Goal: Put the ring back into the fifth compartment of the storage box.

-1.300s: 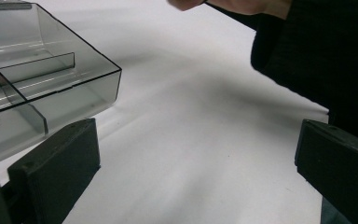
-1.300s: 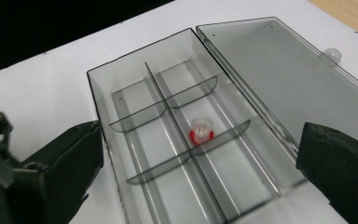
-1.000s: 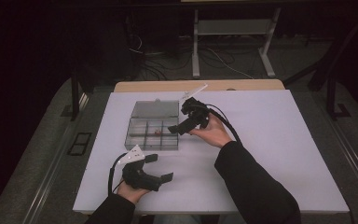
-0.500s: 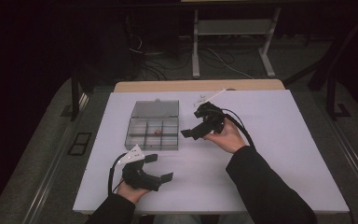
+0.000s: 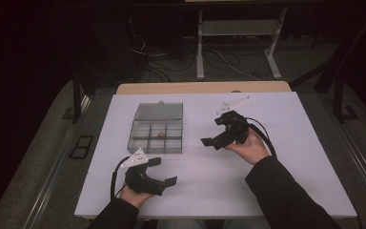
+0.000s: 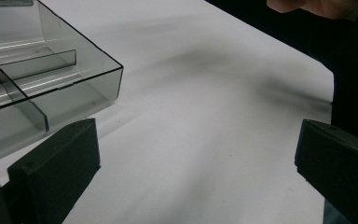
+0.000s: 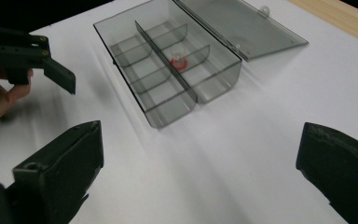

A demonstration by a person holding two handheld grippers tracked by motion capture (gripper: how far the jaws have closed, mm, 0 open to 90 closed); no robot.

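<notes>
On the white tabletop point(image 5: 286, 143), left of centre, sits the clear smoke-grey plastic compartment box point(image 5: 156, 136) w/ its hinged lid point(image 5: 159, 111) folded flat open behind it. Thin dividers split it into small cells; walls see-through, prob. light and slippery, apt to skid if nudged. One cell in the middle of the box holds a small red-and-white piece point(image 7: 179, 61), too small to tell what it is exactly.

Step in hand, as I judge it: between moves — piece lies in its cell, neither claw carrying anything. Right black two-jaw gripper point(image 5: 213, 141) hovers just right of the box, jaws released wide, nothing between them. Left black two-jaw gripper point(image 5: 163, 171) rests near the table's front edge, just below the box's front wall, jaws also spread, empty.

Next move prob. calls for either shutting the lid — one jaw under its far edge, swing it fwd while the other claw steadies the box — or fetching another item.
</notes>
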